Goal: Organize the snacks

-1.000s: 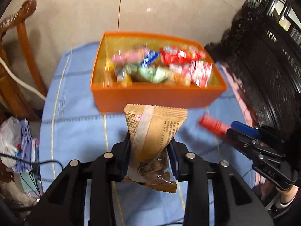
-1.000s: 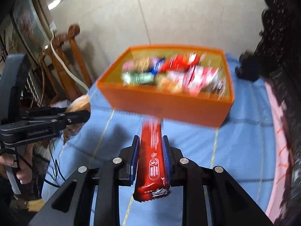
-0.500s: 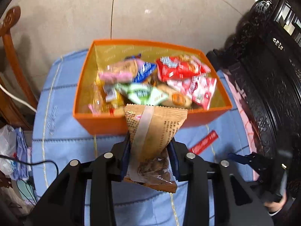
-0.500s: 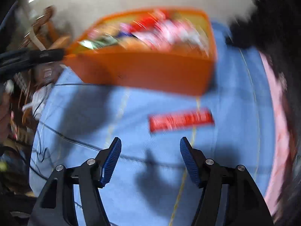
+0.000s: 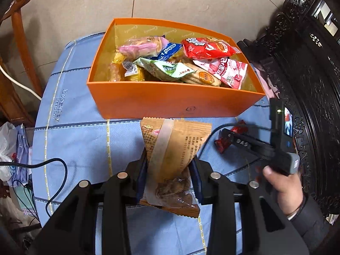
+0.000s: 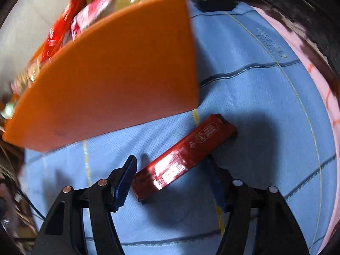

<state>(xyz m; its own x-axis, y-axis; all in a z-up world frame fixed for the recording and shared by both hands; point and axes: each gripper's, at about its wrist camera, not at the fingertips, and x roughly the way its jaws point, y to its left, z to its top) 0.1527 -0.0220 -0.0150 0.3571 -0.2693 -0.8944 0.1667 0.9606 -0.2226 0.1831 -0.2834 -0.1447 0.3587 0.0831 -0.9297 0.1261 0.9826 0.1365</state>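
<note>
My left gripper (image 5: 169,163) is shut on a brown snack packet (image 5: 174,144), held upright just in front of the orange box (image 5: 170,104). The box is full of several wrapped snacks. A red snack bar (image 6: 191,148) lies slantwise on the blue cloth (image 6: 255,106) close to the box's right corner (image 6: 116,85). My right gripper (image 6: 171,165) points down over it with its jaws closing. The bar lies between the fingers, and I see no pad pressing on it. In the left wrist view the right gripper (image 5: 228,132) covers most of the red bar (image 5: 221,145).
Dark carved furniture (image 5: 308,85) stands along the right edge of the table. A wooden chair (image 5: 19,31) and plastic bags (image 5: 8,144) are at the left. A black cable (image 5: 53,170) loops over the cloth's left side. A person's hand (image 5: 280,182) holds the right gripper.
The right gripper let go of the red bar, which now lies on the cloth, and came down low over it. The left gripper sank a little, still holding the brown packet.
</note>
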